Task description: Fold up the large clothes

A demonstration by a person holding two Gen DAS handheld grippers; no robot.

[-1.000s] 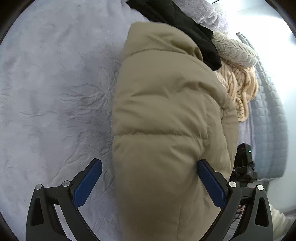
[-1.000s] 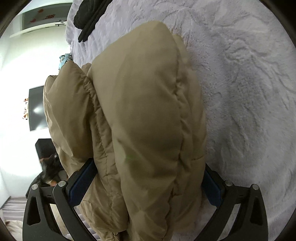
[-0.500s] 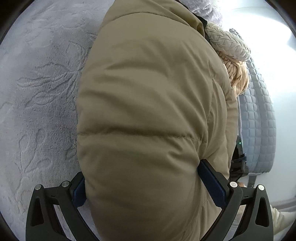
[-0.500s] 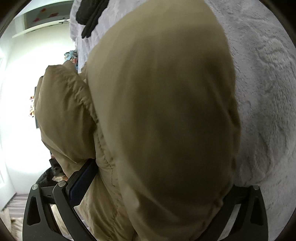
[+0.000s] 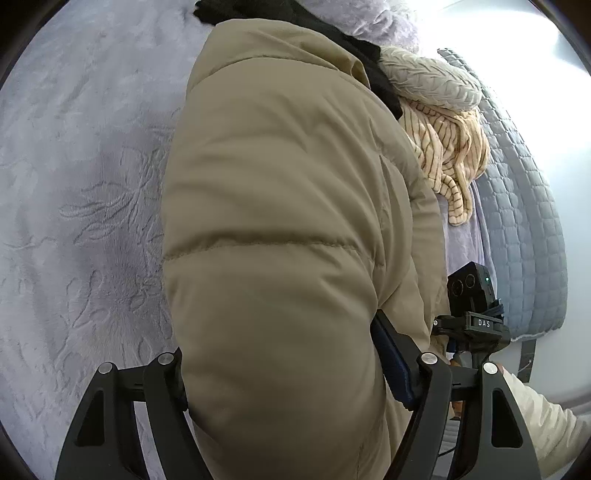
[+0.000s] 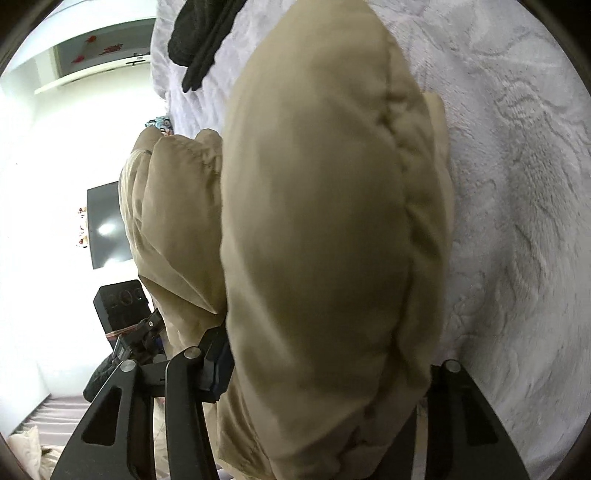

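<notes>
Both grippers are in on the tan puffer jacket, and it sits bunched into a thick, rounded bundle on the grey plush bedspread. That bulk explains the hold: padding this springy would likely pop open if only 1 side were pinned, so each gripper takes an end of the folded stack.

Left gripper first: its jaws are closing right now, with a fat roll of jacket filling the gap. The blue pad on the right finger presses into the fabric; the other finger is buried at the jacket's edge, so this reads as a squeeze taking hold.

Right gripper: also closing, narrower than the left, on the jacket's quilted bulk. The blue pad at the left is against the fabric, the other finger is half hidden beneath the overhang. A second puffy section, probably a sleeve, bulges beside it towards the bright room.

Beyond the jacket, a black garment lies at the far end of the bed, with a cream cable-knit piece and a striped beige knit heaped by the quilted blue-grey cover. In my judgement the bundle is being gripped to lift or tuck the final fold.
</notes>
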